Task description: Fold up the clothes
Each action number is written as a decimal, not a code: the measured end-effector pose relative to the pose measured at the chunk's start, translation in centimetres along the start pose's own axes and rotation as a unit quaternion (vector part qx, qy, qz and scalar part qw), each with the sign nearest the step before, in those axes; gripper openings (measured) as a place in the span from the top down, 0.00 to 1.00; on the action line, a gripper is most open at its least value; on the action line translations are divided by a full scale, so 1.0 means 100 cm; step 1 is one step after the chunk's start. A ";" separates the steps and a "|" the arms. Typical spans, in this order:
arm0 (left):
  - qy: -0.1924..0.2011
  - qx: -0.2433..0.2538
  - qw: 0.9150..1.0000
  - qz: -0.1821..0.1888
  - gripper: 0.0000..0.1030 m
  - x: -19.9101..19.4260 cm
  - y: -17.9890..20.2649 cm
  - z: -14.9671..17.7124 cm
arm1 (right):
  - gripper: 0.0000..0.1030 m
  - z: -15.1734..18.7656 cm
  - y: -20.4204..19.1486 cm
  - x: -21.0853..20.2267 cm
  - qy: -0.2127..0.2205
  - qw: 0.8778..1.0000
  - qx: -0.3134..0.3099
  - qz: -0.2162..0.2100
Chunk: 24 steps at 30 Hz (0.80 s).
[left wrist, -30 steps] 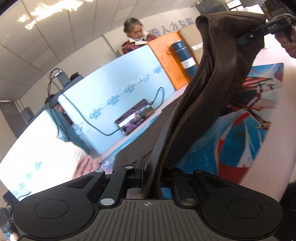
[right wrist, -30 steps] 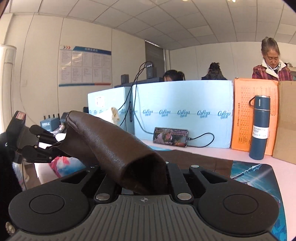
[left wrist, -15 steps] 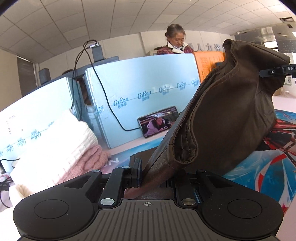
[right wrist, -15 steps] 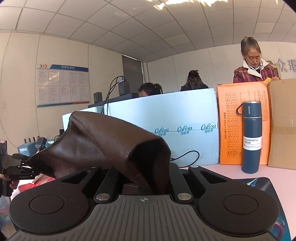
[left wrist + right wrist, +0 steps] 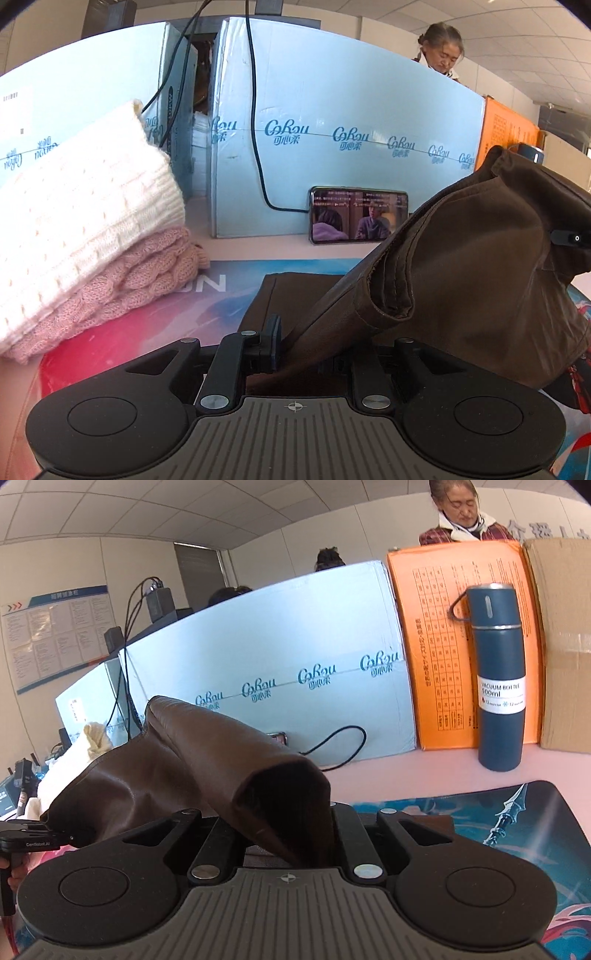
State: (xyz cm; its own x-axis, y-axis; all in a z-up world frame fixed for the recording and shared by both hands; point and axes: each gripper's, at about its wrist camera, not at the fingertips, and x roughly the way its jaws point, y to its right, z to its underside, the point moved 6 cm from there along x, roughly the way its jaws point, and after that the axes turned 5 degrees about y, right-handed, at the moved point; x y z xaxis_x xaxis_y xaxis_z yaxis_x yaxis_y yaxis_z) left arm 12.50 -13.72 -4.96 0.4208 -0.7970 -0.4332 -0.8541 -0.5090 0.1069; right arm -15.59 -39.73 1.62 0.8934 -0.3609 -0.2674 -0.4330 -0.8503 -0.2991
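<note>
Now both grippers, left gripper point(image 5: 314, 350) and right gripper point(image 5: 291, 834), pinch the brown garment point(image 5: 461, 266) above the desk point(image 5: 406, 775), so its lifted end can fold over.

Pale blue foam panels point(image 5: 280, 672) are standing as a partition along the back of the pink tabletop point(image 5: 424, 771). A tiled ceiling point(image 5: 184, 509) is spanning overhead. A wall notice board point(image 5: 55, 635) is hanging at left; its text is too blurred to read.
</note>
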 end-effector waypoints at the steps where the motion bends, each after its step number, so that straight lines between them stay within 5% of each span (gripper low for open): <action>1: -0.004 -0.007 1.000 0.004 0.80 0.004 -0.002 0.000 | 0.91 0.001 0.005 0.007 -0.013 1.000 0.009 0.002; 5: -0.015 -0.038 0.999 0.011 0.63 0.012 -0.012 0.003 | 0.83 0.010 0.028 0.027 -0.065 0.996 0.060 0.001; 8: -0.021 -0.068 0.997 0.028 0.47 0.016 -0.020 0.007 | 0.50 0.015 0.048 0.034 -0.082 0.990 0.112 -0.004; 11: -0.017 -0.095 0.994 0.055 0.34 0.016 -0.024 0.007 | 0.46 0.021 0.061 0.033 -0.079 0.986 0.148 -0.015; 15: -0.009 -0.112 0.992 0.065 0.32 0.014 -0.026 0.008 | 0.44 0.034 0.071 0.031 -0.093 0.982 0.165 0.000; 17: -0.006 -0.112 0.992 0.060 0.33 0.014 -0.026 0.008 | 0.51 0.036 0.072 0.030 -0.093 0.983 0.160 0.014; 19: -0.003 -0.105 0.993 0.054 0.39 0.013 -0.025 0.008 | 0.72 0.037 0.071 0.026 -0.086 0.984 0.155 0.031; 20: 0.000 -0.104 0.993 0.051 0.53 0.012 -0.026 0.007 | 0.86 0.038 0.072 0.023 -0.082 0.984 0.155 0.040; 21: 0.002 -0.102 0.994 0.048 0.69 0.011 -0.027 0.007 | 0.90 0.039 0.073 0.020 -0.078 0.983 0.160 0.046; 24: 0.013 -0.099 0.994 0.042 0.82 0.009 -0.028 0.005 | 0.92 0.038 0.073 0.008 -0.062 0.982 0.172 0.047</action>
State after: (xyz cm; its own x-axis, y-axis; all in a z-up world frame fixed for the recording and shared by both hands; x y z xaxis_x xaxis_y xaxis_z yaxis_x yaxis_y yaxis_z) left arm 15.09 -12.82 -6.11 0.3597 -0.8463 -0.3928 -0.8109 -0.4918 0.3170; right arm -18.49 -44.74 -4.27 0.8348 -0.3643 -0.4127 -0.5474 -0.6283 -0.5528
